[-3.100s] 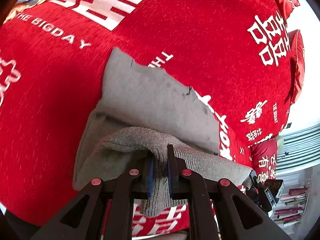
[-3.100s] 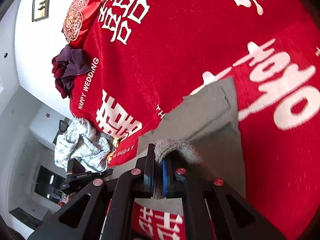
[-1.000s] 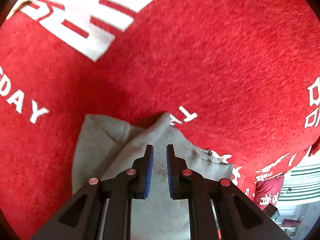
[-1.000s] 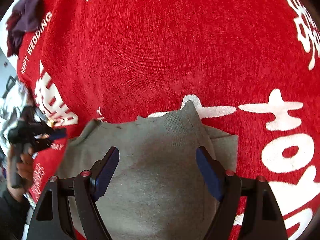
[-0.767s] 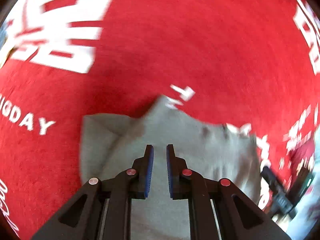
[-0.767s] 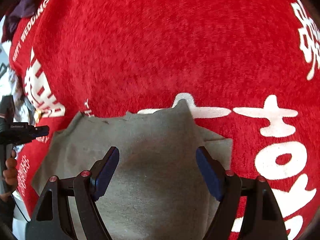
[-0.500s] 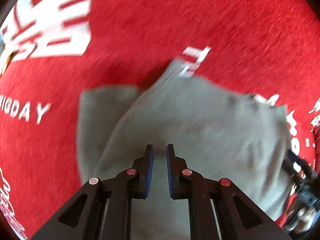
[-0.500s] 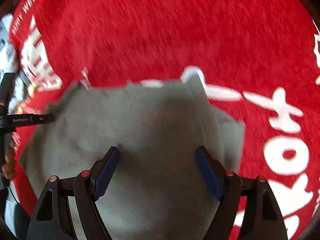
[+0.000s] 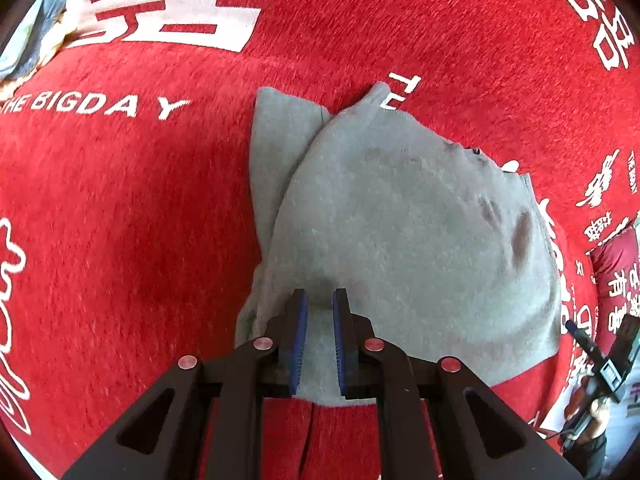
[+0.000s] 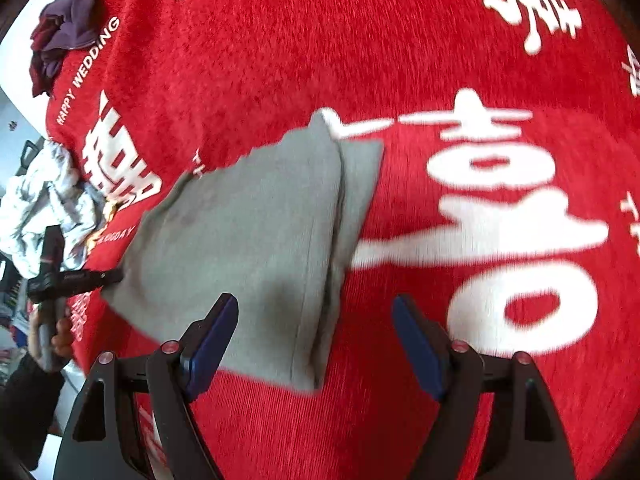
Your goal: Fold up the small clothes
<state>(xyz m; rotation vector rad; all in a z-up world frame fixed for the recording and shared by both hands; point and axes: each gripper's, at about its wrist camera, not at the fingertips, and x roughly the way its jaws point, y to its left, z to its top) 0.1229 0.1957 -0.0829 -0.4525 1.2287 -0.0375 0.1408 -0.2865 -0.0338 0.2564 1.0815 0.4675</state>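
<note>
A grey knitted garment (image 9: 400, 232) lies folded flat on the red bedspread (image 9: 120, 220), with a lower layer showing along its left side. My left gripper (image 9: 318, 300) hovers over the garment's near left part. Its jaws are almost together and nothing is pinched between them. In the right wrist view the same garment (image 10: 248, 240) lies left of centre. My right gripper (image 10: 316, 312) stands wide open above the garment's right folded edge, without touching it. The left gripper's tip (image 10: 76, 278) also shows at the garment's left corner, held by a hand (image 10: 52, 332).
A heap of purple and dark red clothes (image 10: 64, 28) lies at the bed's far corner. A pale crumpled cloth (image 10: 40, 200) sits at the left edge. The bedspread (image 10: 280, 40) has white lettering. A red pillow (image 9: 616, 272) stands at the right.
Three seconds ago both grippers were shut on the garment's lifted edge; both have let go. Over the last second both drew back from its far edge, and the right one shifted to its right side.
</note>
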